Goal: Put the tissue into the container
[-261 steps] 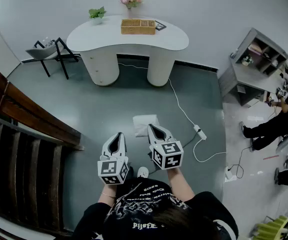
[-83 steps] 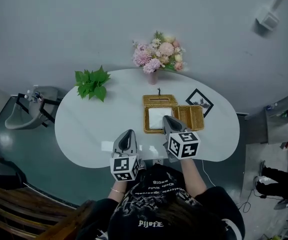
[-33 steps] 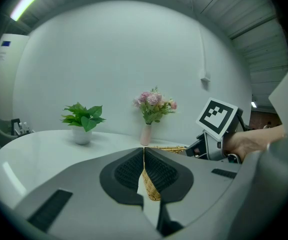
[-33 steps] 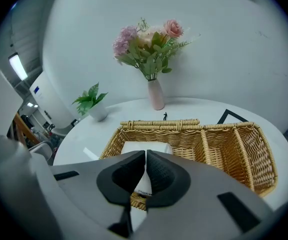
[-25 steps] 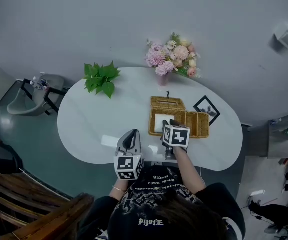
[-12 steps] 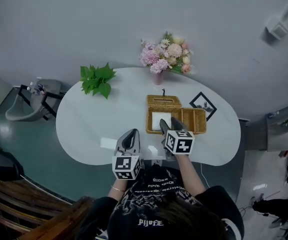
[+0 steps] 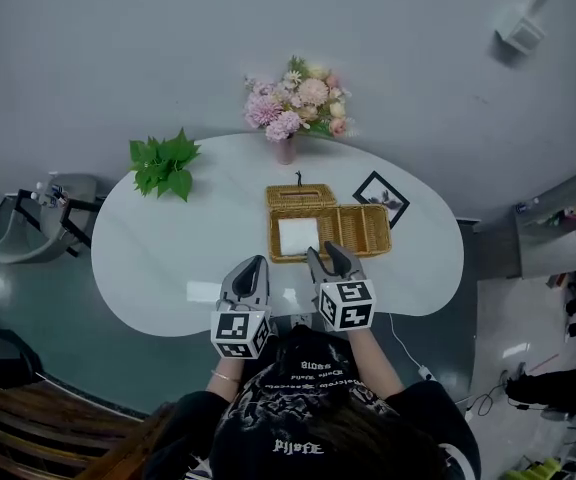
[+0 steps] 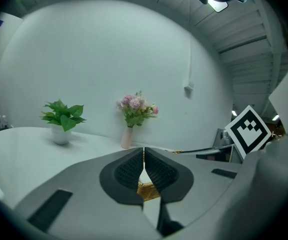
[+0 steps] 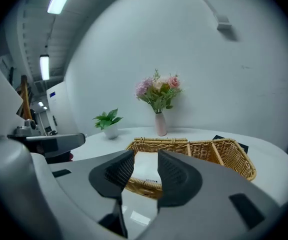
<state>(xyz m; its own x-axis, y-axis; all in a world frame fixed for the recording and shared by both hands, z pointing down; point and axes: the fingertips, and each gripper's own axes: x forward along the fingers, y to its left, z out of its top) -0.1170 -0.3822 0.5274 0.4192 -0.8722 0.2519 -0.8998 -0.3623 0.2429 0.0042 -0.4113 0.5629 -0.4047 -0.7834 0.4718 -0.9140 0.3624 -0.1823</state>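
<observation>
Tabletop [image 7: 168, 258]: the container [image 7: 360, 230] sits just ahead and right of my left tool [image 7: 255, 262], and the tissue [image 7: 297, 236] lies in its left compartment. The flower vase [image 7: 286, 148] stands behind the container, with the picture frame [image 7: 382, 196] at its rear right. The potted plant [image 7: 163, 163] stands well ahead-left of the tool.

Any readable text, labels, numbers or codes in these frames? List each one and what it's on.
None reads cleanly.
Shirt: white lettering, too blurred and skewed to quote.
Tissue in the basket: one small dark print line, too small to read.
Left gripper and right gripper: square black-and-white codes on the back ends, no letters; right jaws closing, nothing between them.
</observation>
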